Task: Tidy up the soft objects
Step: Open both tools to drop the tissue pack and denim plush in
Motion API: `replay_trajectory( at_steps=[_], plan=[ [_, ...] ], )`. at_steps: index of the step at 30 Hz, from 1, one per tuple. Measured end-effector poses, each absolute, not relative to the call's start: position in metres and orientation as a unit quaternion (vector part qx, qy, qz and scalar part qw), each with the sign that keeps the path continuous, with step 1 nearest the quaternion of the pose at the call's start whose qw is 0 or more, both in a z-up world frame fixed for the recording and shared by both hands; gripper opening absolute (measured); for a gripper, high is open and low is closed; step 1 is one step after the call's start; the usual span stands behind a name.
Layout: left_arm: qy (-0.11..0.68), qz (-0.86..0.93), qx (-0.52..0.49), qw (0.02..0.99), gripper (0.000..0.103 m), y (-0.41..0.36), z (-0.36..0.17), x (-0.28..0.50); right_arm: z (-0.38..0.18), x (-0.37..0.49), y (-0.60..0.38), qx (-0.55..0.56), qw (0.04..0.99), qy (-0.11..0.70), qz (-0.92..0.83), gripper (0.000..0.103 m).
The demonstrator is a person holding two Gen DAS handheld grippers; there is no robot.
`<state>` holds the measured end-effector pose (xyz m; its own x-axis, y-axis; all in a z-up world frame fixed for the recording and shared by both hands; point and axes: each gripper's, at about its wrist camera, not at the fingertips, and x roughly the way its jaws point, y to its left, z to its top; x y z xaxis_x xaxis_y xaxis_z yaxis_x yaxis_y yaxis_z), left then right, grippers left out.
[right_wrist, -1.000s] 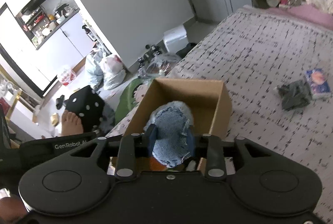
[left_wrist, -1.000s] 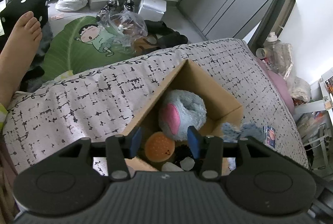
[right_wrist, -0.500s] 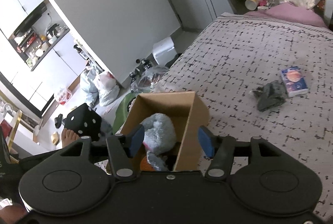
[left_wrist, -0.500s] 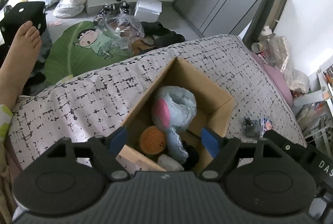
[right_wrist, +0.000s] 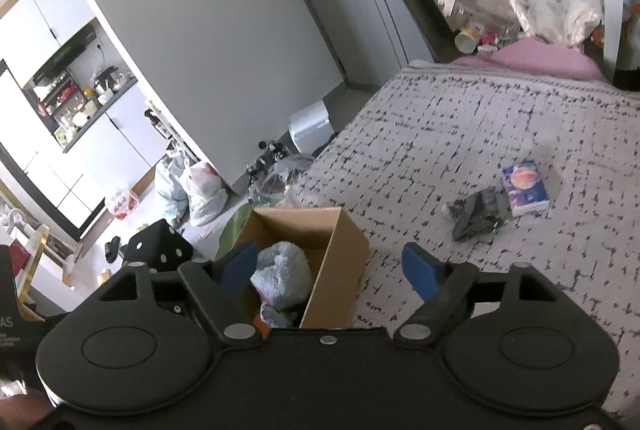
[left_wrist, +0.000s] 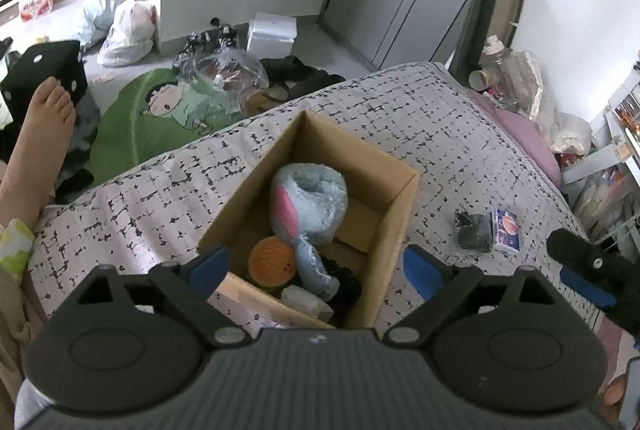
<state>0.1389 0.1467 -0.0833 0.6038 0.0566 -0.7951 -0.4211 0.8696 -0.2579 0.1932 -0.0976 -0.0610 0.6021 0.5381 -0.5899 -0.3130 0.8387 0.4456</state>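
An open cardboard box (left_wrist: 384,166) stands on the patterned bed cover. Inside lie a light blue plush toy with a pink ear (left_wrist: 308,202), an orange round toy (left_wrist: 272,266), and dark and white soft items. My left gripper (left_wrist: 316,270) is open and empty, held above the box's near edge. My right gripper (right_wrist: 332,270) is open and empty, above and right of the box (right_wrist: 336,254); the blue plush (right_wrist: 282,276) shows inside it. A dark crumpled cloth (right_wrist: 476,216) and a small tissue pack (right_wrist: 524,188) lie on the bed to the right; both also show in the left wrist view, the cloth (left_wrist: 472,234) beside the pack (left_wrist: 506,234).
The bed cover (right_wrist: 460,134) stretches right toward a pink pillow (right_wrist: 540,58). The floor beyond holds plastic bags (left_wrist: 124,30), a green cartoon mat (left_wrist: 160,110), a white box (left_wrist: 272,34) and a black dice cushion (left_wrist: 44,66). A bare foot (left_wrist: 36,134) rests at left.
My right gripper opened and let a blue denim-like soft item go into the box, then drew back up and right. My left gripper opened wider and rose away from the box.
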Motion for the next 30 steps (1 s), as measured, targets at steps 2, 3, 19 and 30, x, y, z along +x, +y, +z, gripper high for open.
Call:
replay_trajectory(
  at_steps=[2, 3, 19, 30],
  plan=[
    [0.422, 0.133, -0.208, 0.872, 0.096, 0.140, -0.080, 0.139, -0.059, 0.193, -0.103, 0.150, 0.882, 0.374, 0.243, 0.083],
    [0.421, 0.130, -0.205, 0.874, 0.097, 0.136, -0.079, 0.139, -0.058, 0.194, -0.106, 0.151, 0.882, 0.373, 0.245, 0.086],
    [0.414, 0.113, -0.186, 0.884, 0.102, 0.100, -0.068, 0.145, -0.062, 0.199, -0.159, 0.139, 0.893, 0.350, 0.245, 0.098],
    [0.416, 0.116, -0.179, 0.884, 0.102, 0.072, -0.073, 0.160, -0.079, 0.207, -0.186, 0.129, 0.892, 0.351, 0.252, 0.098]
  ],
)
